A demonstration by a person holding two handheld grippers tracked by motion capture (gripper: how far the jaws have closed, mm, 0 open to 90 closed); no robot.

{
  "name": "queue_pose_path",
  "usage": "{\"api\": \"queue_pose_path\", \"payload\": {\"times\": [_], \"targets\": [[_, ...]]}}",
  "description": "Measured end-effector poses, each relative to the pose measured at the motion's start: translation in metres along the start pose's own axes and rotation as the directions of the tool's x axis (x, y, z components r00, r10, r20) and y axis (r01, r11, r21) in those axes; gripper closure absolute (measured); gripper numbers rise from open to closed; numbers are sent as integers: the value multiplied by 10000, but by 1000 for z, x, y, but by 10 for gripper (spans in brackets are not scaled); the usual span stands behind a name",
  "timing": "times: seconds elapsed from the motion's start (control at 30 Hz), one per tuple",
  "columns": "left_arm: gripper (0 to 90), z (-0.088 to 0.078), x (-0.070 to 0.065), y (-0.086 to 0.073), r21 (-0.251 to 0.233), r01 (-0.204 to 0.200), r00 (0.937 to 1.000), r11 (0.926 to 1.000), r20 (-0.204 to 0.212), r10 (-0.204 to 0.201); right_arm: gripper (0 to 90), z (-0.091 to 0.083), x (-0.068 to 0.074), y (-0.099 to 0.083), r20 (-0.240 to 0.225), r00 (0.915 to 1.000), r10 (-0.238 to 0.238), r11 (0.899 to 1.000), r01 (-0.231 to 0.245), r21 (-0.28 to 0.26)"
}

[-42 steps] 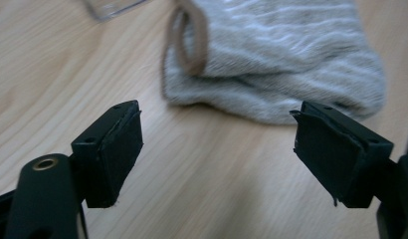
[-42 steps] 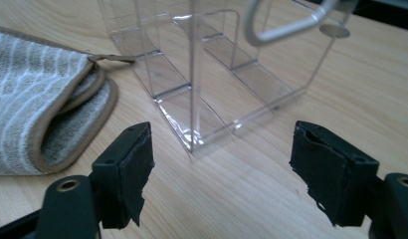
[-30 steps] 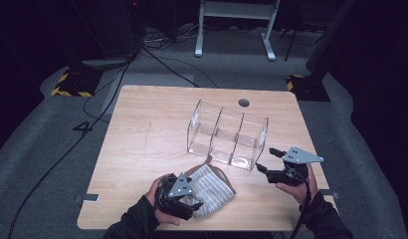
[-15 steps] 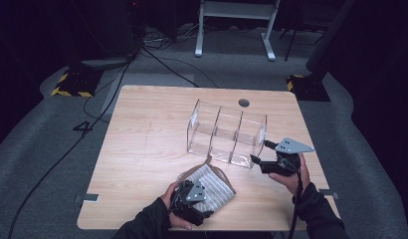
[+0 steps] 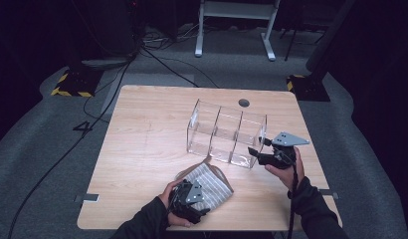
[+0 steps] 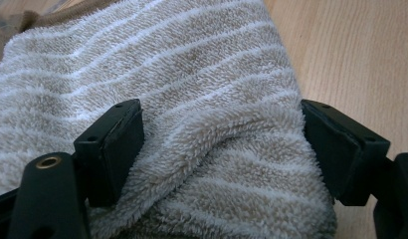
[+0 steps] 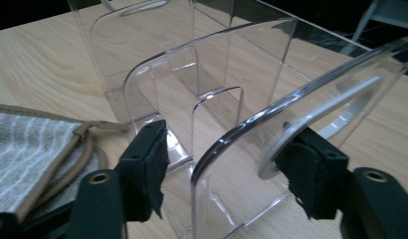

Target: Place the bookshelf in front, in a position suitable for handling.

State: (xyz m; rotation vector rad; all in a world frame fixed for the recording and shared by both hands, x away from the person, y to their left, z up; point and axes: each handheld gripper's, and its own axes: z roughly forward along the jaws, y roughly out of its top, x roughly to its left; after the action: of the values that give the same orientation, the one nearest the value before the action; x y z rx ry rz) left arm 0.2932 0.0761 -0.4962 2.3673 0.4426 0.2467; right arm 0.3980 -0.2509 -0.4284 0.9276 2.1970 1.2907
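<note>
Straddling striped towel (image 6: 202, 99), left gripper (image 6: 222, 144) released | right gripper (image 7: 227, 169) closing, unclenched, around clear organizer (image 7: 232, 99) wall

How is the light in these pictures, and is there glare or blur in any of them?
High view: the table is lit, the floor around it is dark, and the clear organizer shows faint reflections. Left gripper view: the striped towel is sharp, with even light. Right gripper view: the organizer's nearest wall is slightly soft, with bright edge glints.
</note>
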Motion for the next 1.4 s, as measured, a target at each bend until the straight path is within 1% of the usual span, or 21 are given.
{"api": "queue_pose_path", "payload": {"times": [0.07,0.1,0.27,0.33,0.43,0.47,0.5,0.57,0.63,0.7,0.77,0.87,0.9,0.93,0.97,1.03,1.07,1.1,1.2,1.3,1.4], "targets": [[224,-3,2,-3,-1,147,9998,9999,-134,-147,509,-1,-1,0,209,9998,-62,10000,61,7],[225,-4,3,-5,-16,134,9997,9999,-188,-134,510,-1,-1,0,205,9998,7,10000,-7,1],[229,-16,7,-13,-67,656,9962,9978,-562,-659,515,-2,1,0,180,9998,-102,9999,101,44],[225,-26,7,-15,-241,905,9928,9956,-768,-921,514,-3,2,0,162,9998,-142,9999,141,68],[222,-46,-1,-14,-330,759,9850,9966,-1527,-801,514,-5,5,-1,120,9997,-210,9997,209,85],[204,-53,-2,-15,-459,752,9841,9961,-1579,-816,513,-6,6,-2,134,9994,-307,9995,306,80],[200,-61,-3,-16,-811,886,9831,9928,-1535,-1003,514,-7,7,-3,132,9991,-398,9992,397,46],[193,-67,-2,-20,-934,1025,9804,9903,-1591,-1165,519,-8,7,-5,119,9986,-506,9987,507,-34],[177,-65,1,-23,-793,1172,9802,9899,-1508,-1281,521,-8,8,-4,78,9984,-554,9985,554,19],[178,-58,2,-23,-677,1428,9766,9874,-1523,-1517,523,-8,9,-4,14,9983,-583,9983,583,65],[174,-54,2,-22,-634,1420,9771,9878,-1508,-1502,525,-9,11,-4,-69,9980,-631,9980,631,61],[170,-41,-4,-14,-403,1175,9818,9923,-1453,-1222,532,-10,16,-3,45,9975,-711,9973,710,169],[173,-35,-7,-9,-305,877,9847,9957,-1484,-913,531,-10,17,-3,1,9975,-710,9974,710,161],[167,-35,-7,-9,-305,877,9847,9957,-1484,-913,531,-10,17,-3,1,9975,-710,9974,710,161],[167,-32,-9,-5,-258,654,9854,9975,-1555,-687,531,-11,19,-3,-22,9974,-727,9972,727,147],[163,-27,-8,-1,-201,648,9840,9977,-1650,-672,531,-12,22,-3,-109,9967,-807,9965,809,188],[160,-20,-3,0,86,913,9800,9958,-1785,-883,531,-12,22,-3,-118,9968,-792,9967,794,180],[160,-20,-3,0,86,913,9800,9958,-1785,-883,531,-12,22,-3,-118,9968,-792,9967,794,180],[152,-15,6,-7,229,1396,9807,9899,-1416,-1350,530,-13,23,-4,-178,9967,-797,9966,801,186],[151,-15,12,-14,206,1488,9849,9887,-925,-1463,530,-13,24,-4,-203,9963,-839,9963,843,175],[166,-18,15,-15,427,1534,9852,9872,-845,-1495,530,-14,25,-4,-227,9963,-830,9964,834,175]]}}
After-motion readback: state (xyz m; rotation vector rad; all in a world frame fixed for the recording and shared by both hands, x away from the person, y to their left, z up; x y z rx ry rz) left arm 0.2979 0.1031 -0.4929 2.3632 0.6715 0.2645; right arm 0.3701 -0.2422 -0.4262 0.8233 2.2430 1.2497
